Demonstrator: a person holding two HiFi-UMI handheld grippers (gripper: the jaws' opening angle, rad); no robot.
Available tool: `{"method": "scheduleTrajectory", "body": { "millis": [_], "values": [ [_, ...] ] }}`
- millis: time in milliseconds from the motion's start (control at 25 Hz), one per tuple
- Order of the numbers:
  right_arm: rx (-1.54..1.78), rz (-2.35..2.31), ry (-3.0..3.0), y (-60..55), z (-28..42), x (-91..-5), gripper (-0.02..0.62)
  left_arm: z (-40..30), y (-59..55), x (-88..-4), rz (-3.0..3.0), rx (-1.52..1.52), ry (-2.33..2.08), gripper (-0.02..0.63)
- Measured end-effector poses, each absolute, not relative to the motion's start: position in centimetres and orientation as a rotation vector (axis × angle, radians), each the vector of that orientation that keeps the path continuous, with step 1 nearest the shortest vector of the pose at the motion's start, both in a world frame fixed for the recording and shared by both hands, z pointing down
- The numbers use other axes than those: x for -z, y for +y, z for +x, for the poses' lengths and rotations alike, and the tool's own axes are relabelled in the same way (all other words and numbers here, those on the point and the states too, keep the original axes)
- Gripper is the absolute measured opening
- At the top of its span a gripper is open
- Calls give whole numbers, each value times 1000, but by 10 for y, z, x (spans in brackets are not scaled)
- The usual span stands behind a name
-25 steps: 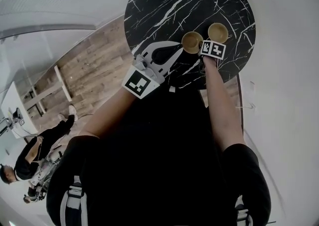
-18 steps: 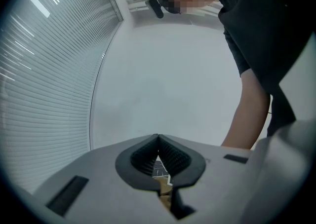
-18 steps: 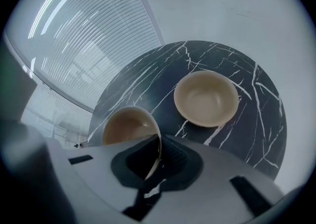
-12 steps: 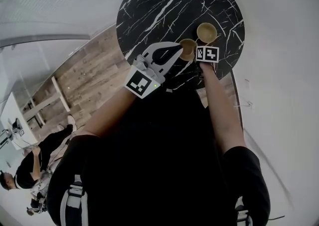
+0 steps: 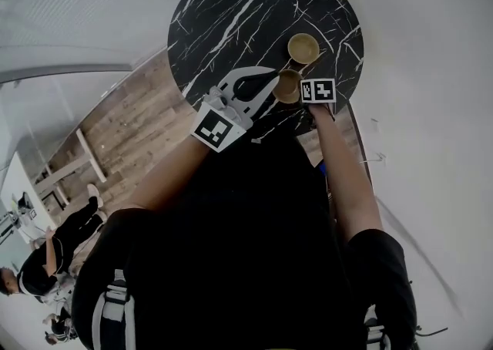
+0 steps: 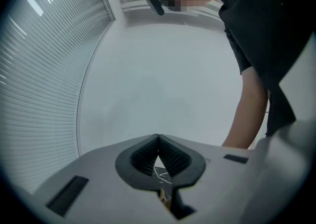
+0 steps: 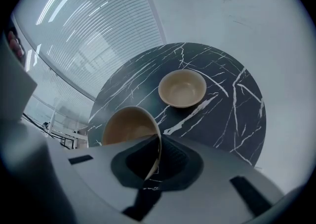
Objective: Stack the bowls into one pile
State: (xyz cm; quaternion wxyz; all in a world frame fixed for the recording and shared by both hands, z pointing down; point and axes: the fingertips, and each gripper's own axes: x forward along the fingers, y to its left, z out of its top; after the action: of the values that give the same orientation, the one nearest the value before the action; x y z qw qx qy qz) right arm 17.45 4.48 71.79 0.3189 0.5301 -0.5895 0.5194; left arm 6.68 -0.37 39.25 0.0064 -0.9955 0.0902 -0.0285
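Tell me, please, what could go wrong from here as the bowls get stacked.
The right gripper pinches the held bowl only by its rim, so it could slip or swing. It hangs tilted, so it may catch the rim of the other bowl and push it instead of nesting.

You have no words, brands or numbers to read anywhere here. The only printed signs are black-and-white square patterns: one on the left marker cube, riding your left gripper, another on the right marker cube, riding your right gripper. Neither carries letters.
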Motion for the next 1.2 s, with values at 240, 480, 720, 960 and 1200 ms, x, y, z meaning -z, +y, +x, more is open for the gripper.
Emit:
{"method": "scheduleTrajectory", "body": {
  "millis": [240, 480, 720, 960, 1200],
  "values": [
    [-1307, 1363, -1559, 55, 199, -718, 9, 80, 13, -390, -3091, 80, 294, 3],
    [-1235, 1362, -1588, 41, 220, -702, 9, 82, 18, -388, -3088, 90, 330, 3],
    [-1212, 1377, -1607, 17, 243, -685, 9, 83, 23, -384, -3086, 90, 357, 3],
    [-1191, 1405, -1615, -12, 263, -680, 9, 81, 23, -387, -3082, 108, 399, 3],
    [-1234, 1429, -1599, -40, 277, -686, 11, 81, 16, -384, -3063, 121, 422, 3]
  ]
}}
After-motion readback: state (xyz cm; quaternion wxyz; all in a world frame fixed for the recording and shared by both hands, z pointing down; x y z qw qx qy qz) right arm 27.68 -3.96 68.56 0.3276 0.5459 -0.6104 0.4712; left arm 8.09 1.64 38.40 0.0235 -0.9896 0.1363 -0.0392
